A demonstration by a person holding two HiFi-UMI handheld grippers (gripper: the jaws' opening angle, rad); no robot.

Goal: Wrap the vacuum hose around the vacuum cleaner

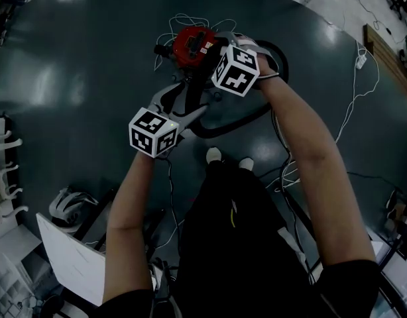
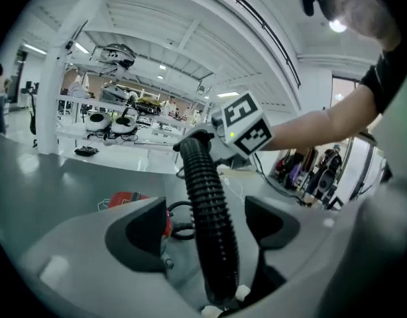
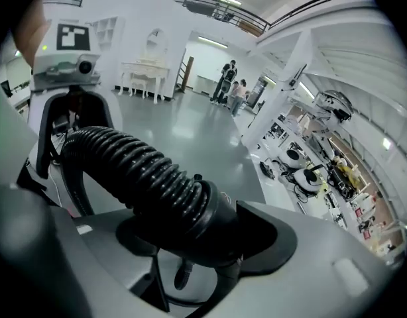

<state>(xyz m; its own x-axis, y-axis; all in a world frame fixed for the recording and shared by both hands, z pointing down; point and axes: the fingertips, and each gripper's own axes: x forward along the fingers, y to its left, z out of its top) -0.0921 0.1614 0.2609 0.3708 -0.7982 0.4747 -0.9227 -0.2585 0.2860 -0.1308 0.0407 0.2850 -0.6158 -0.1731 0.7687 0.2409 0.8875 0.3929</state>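
Mid-wrap, I'd say: the hose (image 2: 202,177) is up off the floor (image 1: 91,78), strung btw the two grippers, with the red vacuum (image 1: 193,45) standing on the floor just beyond them. The right gripper (image 3: 210,234) has its fingers (image 3: 276,238) clamped on the hose's smooth cuff end, the ribbed part arching away twd the other side. The left gripper (image 2: 210,225) has its fingers (image 2: 142,229) spread wide. The hose runs thru the gap w/o either pad pressing on it, so nothing's held there. From the head view a dark loop of hose lies on the floor beside the vacuum, so plenty's left to coil. Next move prob. needs the left to go further along the hose and close on it, while the right carries its end round the vacuum w/o kinking.
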